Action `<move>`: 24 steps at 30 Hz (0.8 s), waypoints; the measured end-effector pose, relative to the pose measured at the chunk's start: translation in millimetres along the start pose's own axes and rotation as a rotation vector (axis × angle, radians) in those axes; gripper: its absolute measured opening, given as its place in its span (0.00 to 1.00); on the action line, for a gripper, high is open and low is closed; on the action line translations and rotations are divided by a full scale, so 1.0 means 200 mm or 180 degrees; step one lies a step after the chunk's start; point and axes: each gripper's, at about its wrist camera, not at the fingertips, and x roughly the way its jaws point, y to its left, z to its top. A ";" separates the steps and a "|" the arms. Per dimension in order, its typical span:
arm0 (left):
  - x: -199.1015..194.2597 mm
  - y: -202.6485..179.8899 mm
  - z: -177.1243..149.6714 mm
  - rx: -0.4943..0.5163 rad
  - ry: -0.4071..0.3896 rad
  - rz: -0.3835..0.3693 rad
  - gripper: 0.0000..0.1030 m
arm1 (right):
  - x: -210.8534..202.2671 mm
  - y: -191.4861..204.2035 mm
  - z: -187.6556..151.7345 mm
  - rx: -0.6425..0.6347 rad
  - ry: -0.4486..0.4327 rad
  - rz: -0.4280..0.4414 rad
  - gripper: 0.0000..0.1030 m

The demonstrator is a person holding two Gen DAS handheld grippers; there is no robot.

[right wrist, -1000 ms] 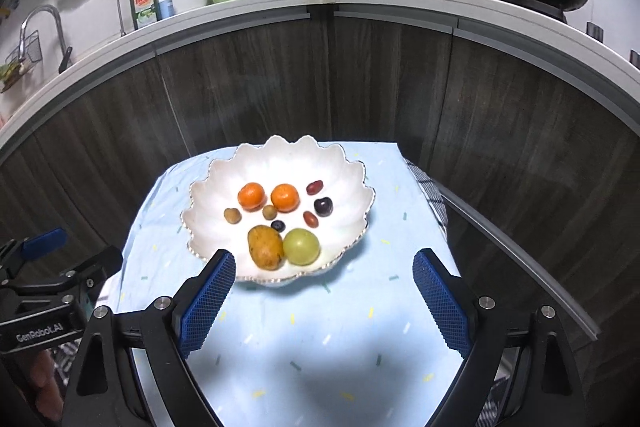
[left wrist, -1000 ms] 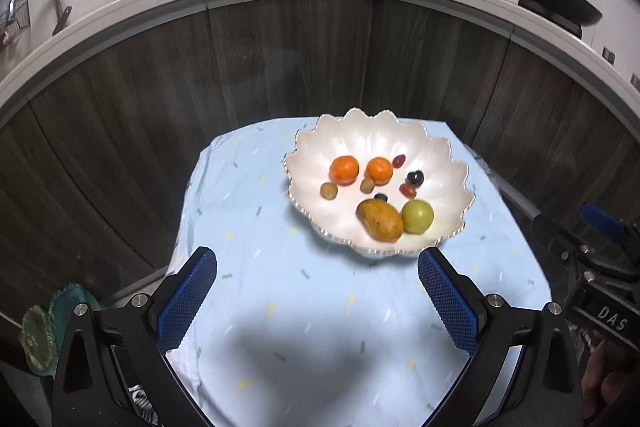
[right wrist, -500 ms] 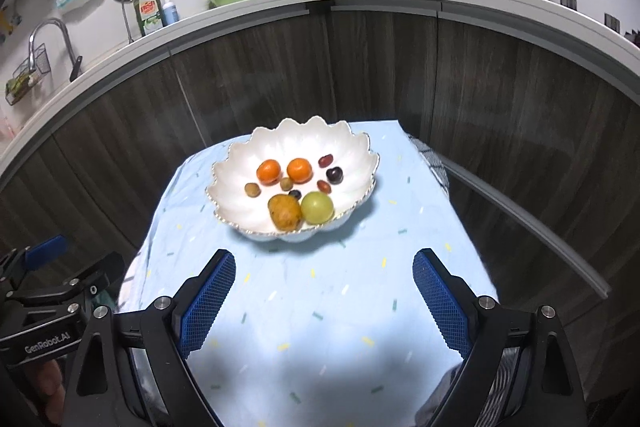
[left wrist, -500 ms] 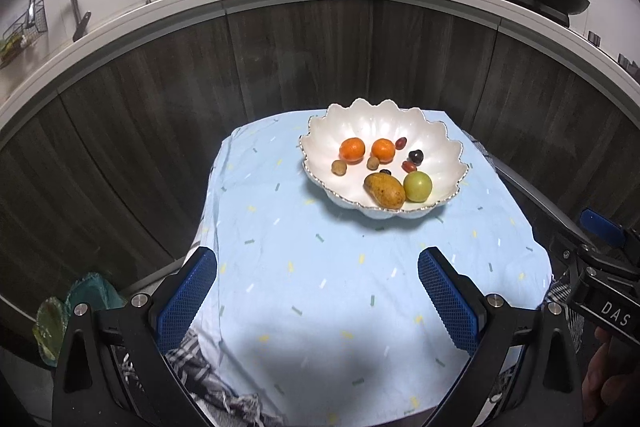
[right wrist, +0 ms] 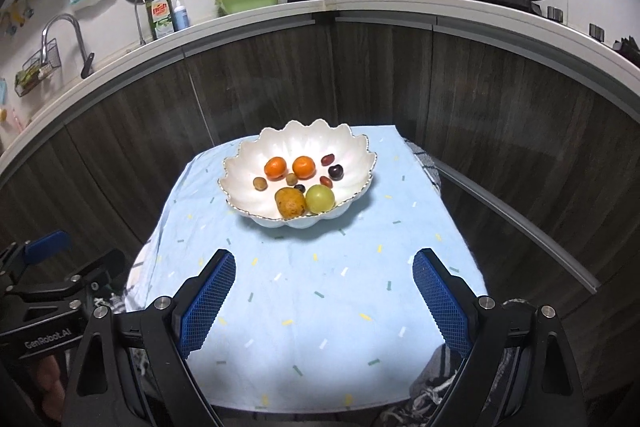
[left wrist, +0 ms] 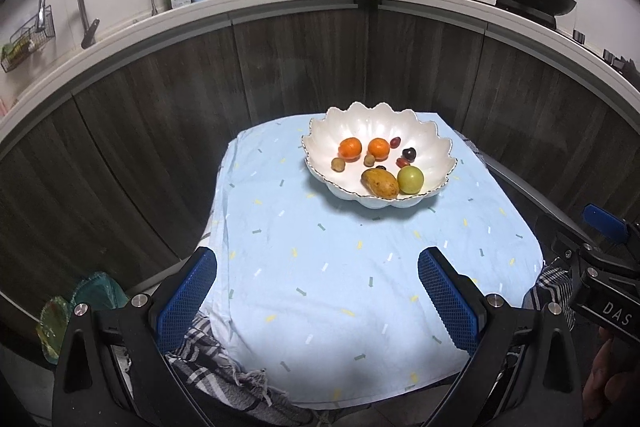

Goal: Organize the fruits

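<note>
You back both grippers away: left gripper [left wrist: 318, 291] and right gripper [right wrist: 324, 291] gape empty. Fruits sit in white scalloped ceramic bowl [left wrist: 436, 149], far on pale-blue speckled cloth [left wrist: 320, 267]. Sorting looks finished.

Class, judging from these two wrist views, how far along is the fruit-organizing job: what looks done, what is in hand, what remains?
Done: every fruit seen, including the two oranges, mango and green fruit, sits in the white bowl on the blue cloth. In hand: nothing; the left gripper and right gripper are open and empty, short of the bowl. Left: seemingly nothing; no loose fruit shows.
</note>
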 end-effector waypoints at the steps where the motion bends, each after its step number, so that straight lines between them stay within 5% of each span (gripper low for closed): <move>1: -0.01 0.00 0.00 0.0009 -0.0008 0.0003 0.99 | -0.01 0.00 0.00 -0.0007 -0.0004 -0.0004 0.89; 24: -0.11 0.03 -0.06 -0.0028 -0.0132 0.0016 0.99 | -0.11 0.03 -0.02 -0.0063 -0.0076 -0.0045 0.89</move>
